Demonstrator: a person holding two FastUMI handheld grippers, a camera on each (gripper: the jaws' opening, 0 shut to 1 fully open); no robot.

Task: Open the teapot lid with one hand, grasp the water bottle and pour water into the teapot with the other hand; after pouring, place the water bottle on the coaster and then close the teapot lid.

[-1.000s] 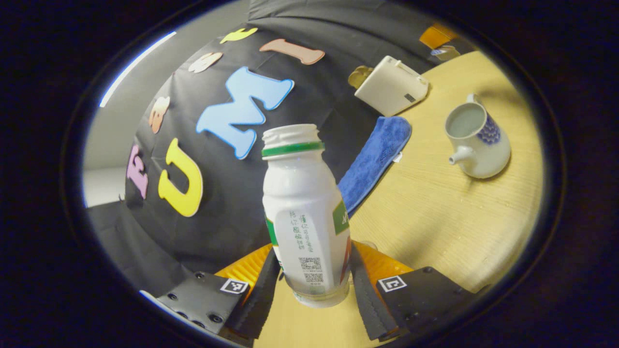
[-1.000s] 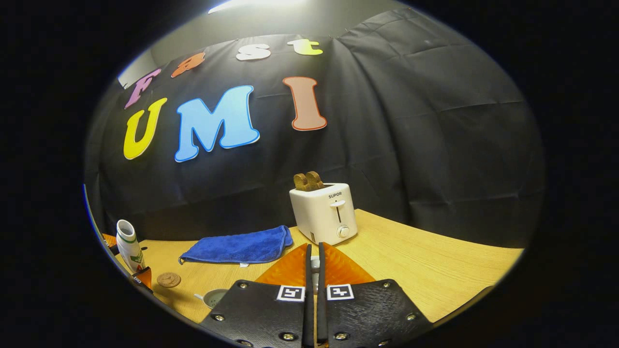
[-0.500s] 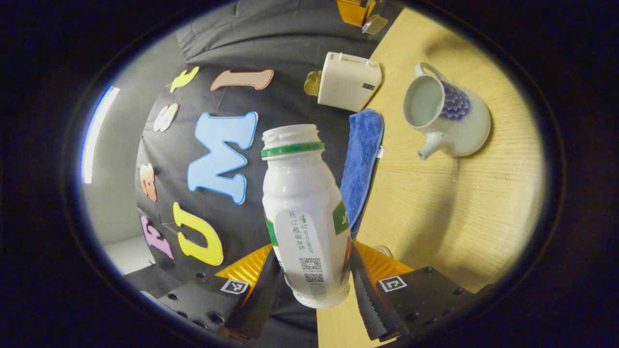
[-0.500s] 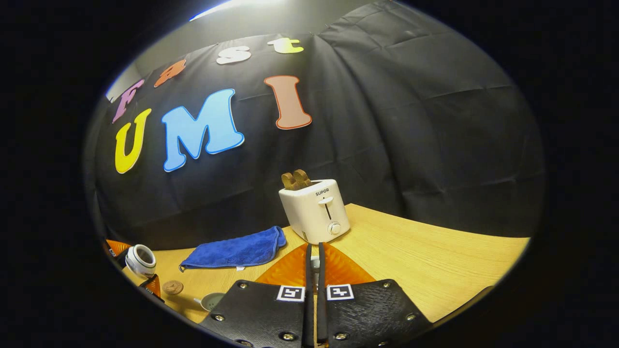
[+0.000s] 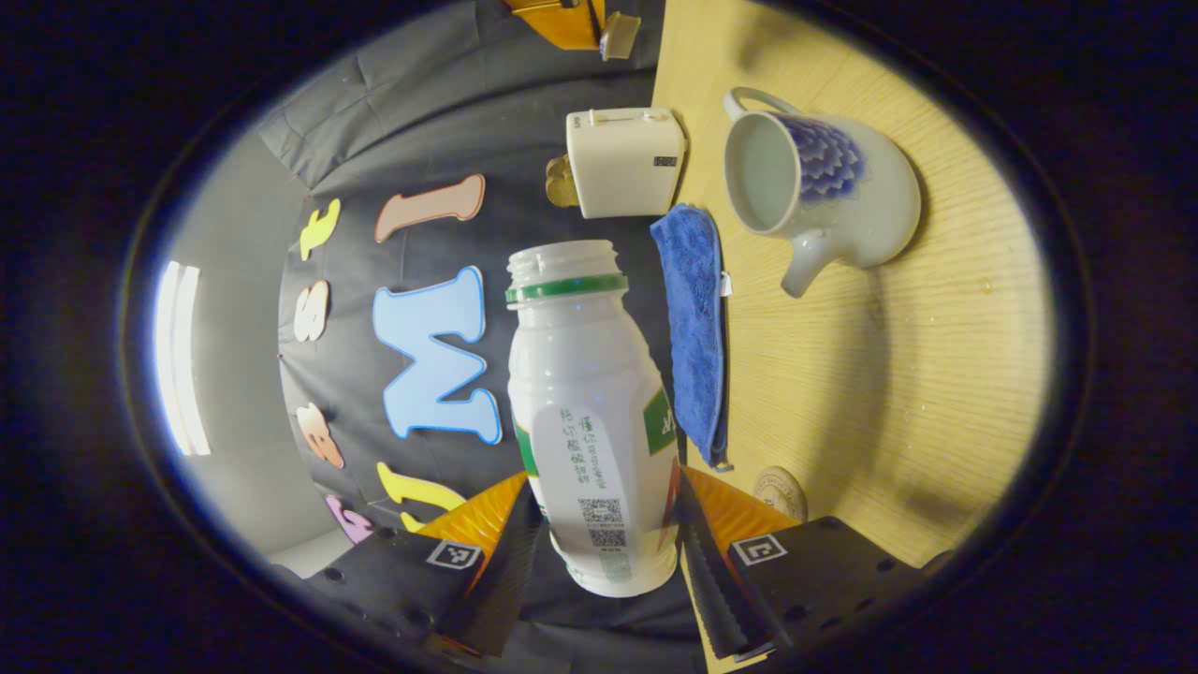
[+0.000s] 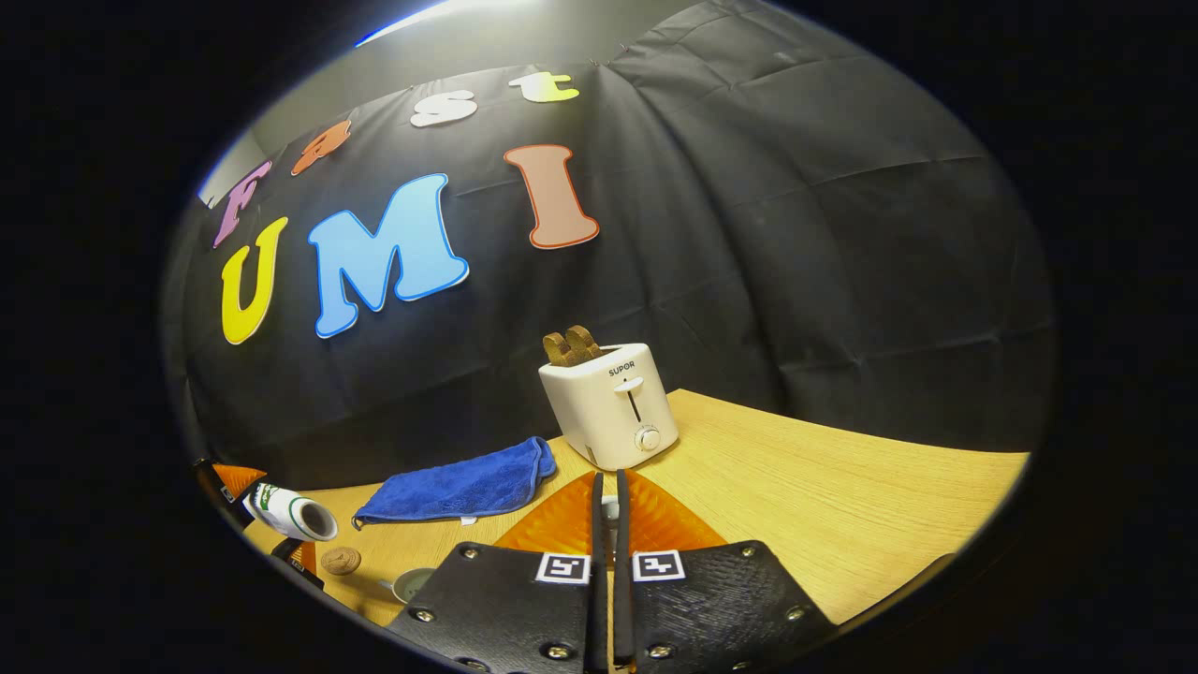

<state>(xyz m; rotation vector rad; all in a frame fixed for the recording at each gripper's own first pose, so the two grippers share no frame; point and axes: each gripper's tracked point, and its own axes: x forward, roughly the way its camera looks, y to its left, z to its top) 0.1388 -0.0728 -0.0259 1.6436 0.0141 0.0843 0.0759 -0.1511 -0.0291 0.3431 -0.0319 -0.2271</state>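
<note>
Left gripper view: left gripper [image 5: 606, 538] clamps the water bottle [image 5: 590, 412], tipped sideways, mouth short of the open teapot [image 5: 824, 201] lying ahead-right. Right gripper view: right gripper [image 6: 606, 524] is pressed closed on a small pale piece, likely the lid; bottle [image 6: 290, 512] far left.

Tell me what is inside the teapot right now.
In the left gripper view the teapot has its lid off, and its pale inner wall shows through the open mouth. The bottom lies in dim shade, so whether any water is in it cannot be told.
</note>
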